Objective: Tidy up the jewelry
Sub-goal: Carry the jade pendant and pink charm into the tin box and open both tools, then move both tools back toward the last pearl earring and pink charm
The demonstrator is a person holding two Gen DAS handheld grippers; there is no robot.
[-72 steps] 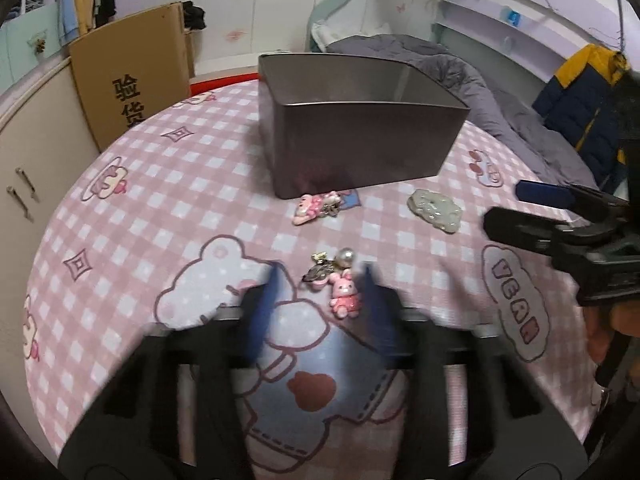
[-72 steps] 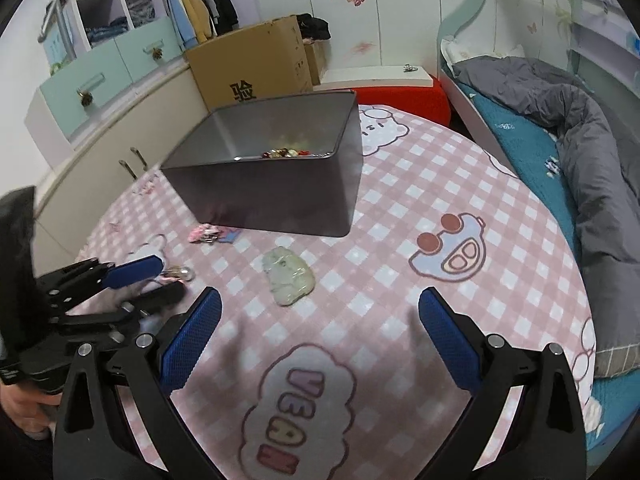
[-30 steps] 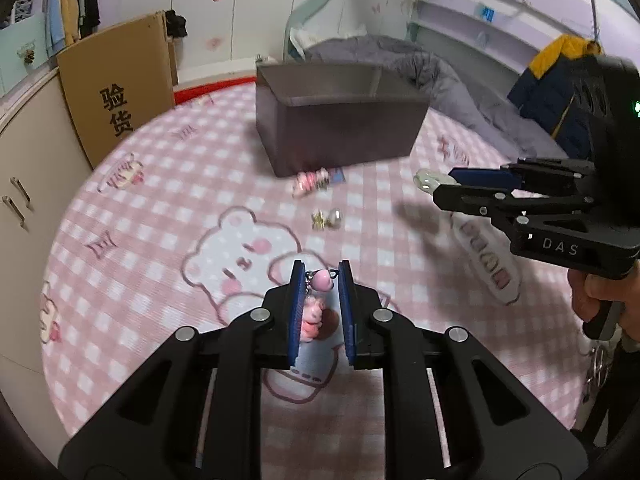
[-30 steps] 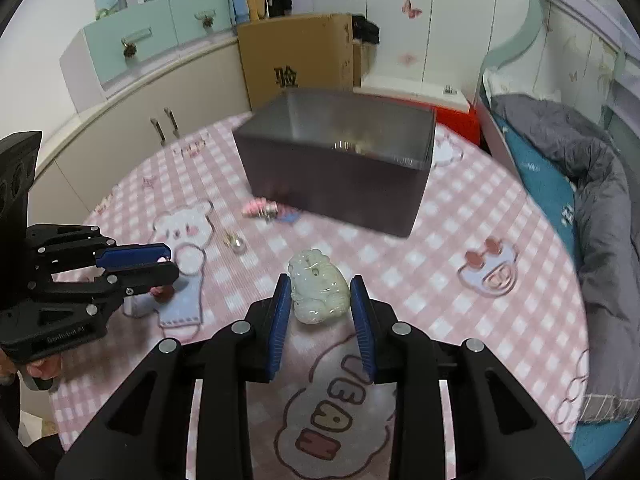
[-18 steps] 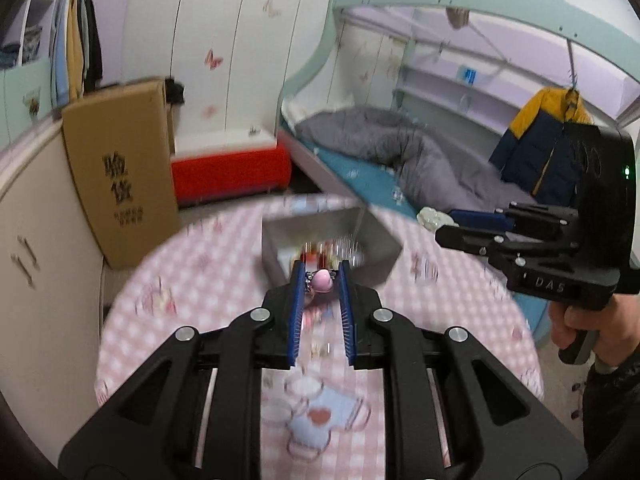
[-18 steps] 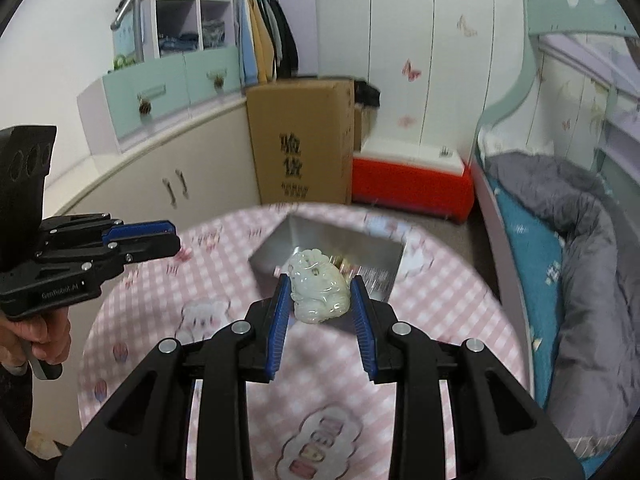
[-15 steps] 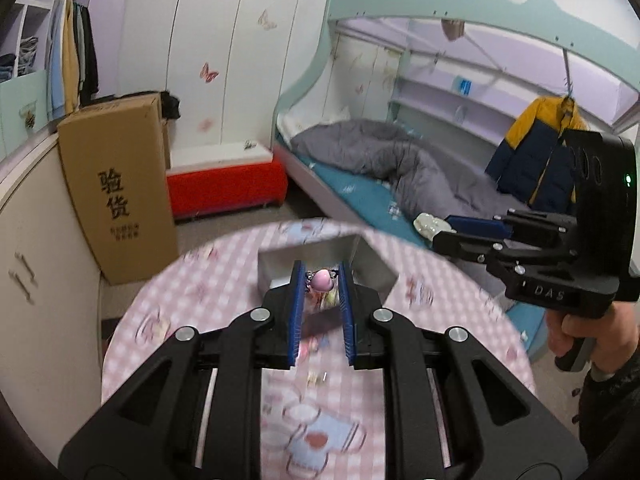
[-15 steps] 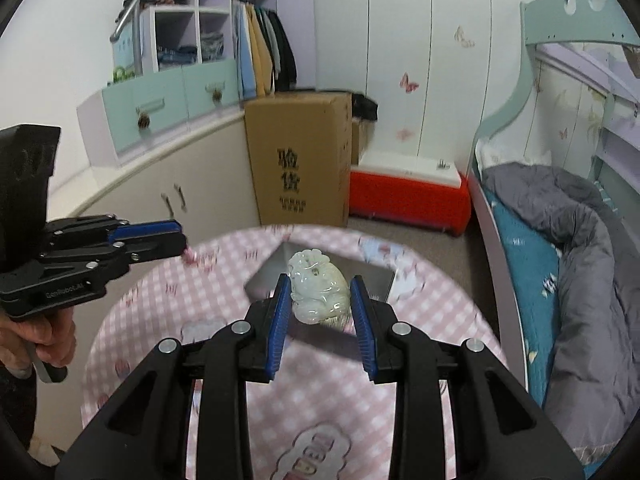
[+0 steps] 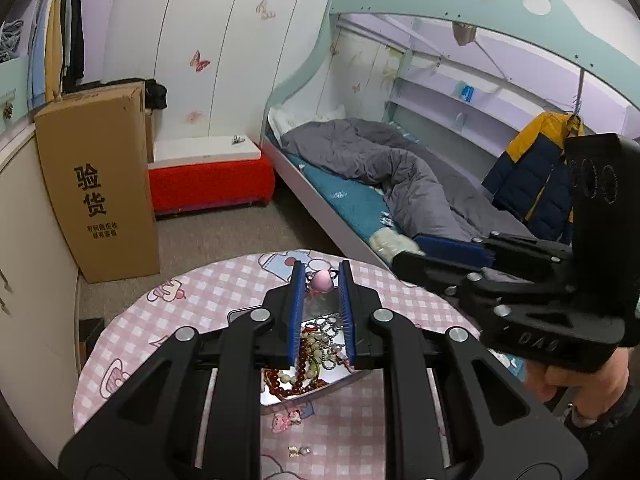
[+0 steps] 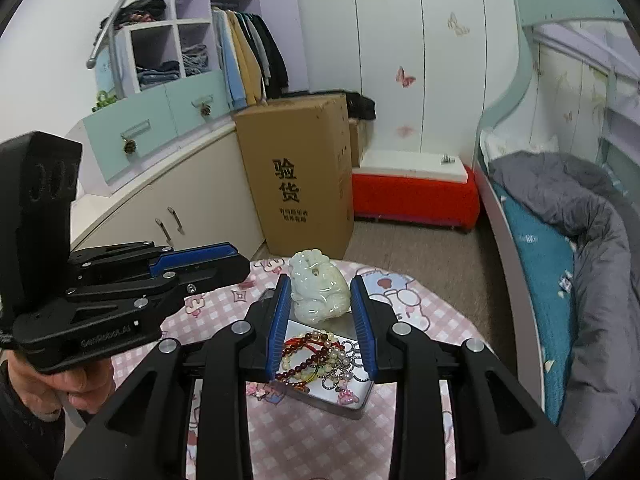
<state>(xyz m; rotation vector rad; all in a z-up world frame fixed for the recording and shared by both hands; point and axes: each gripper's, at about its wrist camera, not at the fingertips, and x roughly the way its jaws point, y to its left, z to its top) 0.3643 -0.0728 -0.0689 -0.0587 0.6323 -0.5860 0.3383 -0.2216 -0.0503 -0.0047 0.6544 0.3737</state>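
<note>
Both hands are up high over the table, and each one carries something. The left gripper (image 9: 320,280), at centre frame in its own view, is clenched on a little pink charm (image 9: 322,281), pinched right at the fingertips with its tiny metal ring just showing. That looks light and dangly to me, so only the round body gives the pads anything to bite; it could swing or slip out if the squeeze eases. The right gripper (image 10: 320,292), centre of its view, is clamped around a pale green jade carving (image 10: 318,294), held by its flanks between the blue pads (image 10: 280,312). Judging by the glossy surface, that piece is hard, smooth and likely brittle, heavier than the charm, so a drop from here could chip it. Directly below both, in the lower middle of each frame, sits the open metal box (image 10: 336,396) on the pink checked tablecloth (image 10: 304,440), already holding a tangle of bead bracelets (image 10: 310,354). Two small trinkets lie loose on the cloth near the bottom of the left view, one pink (image 9: 286,422), one gold (image 9: 300,451).
</note>
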